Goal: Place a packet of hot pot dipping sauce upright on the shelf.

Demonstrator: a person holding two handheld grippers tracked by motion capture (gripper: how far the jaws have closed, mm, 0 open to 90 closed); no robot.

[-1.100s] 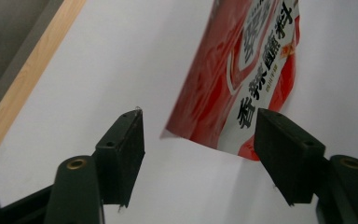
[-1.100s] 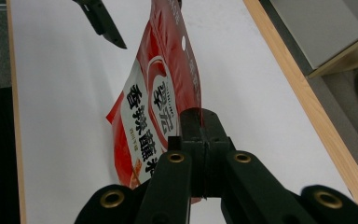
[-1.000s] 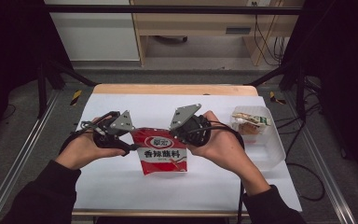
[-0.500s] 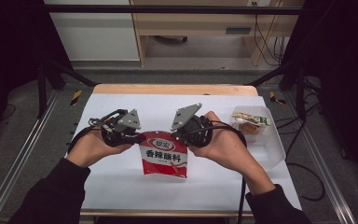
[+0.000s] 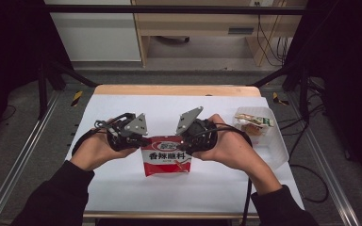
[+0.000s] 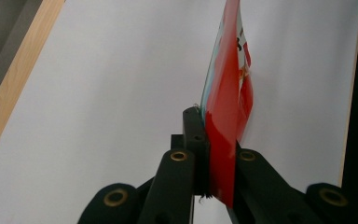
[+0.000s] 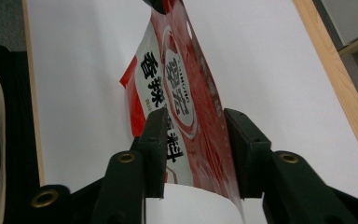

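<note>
left gripper view: glossy flat red packet (image 6: 226, 126) pinched edge-on.

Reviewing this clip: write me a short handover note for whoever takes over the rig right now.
Left gripper: shut on the top left corner of the red seasoning packet, which hangs above the white table cover.
Right gripper: jaws have just been opening; the packet's other top corner sits between them, pads not pressing, as the right gripper view shows.
Clear plastic bin with other packets stands at the right.
Done: packet lifted off the table, grip passed to the left.
Left: likely re-grip or move the packet; its goal is unclear.
</note>
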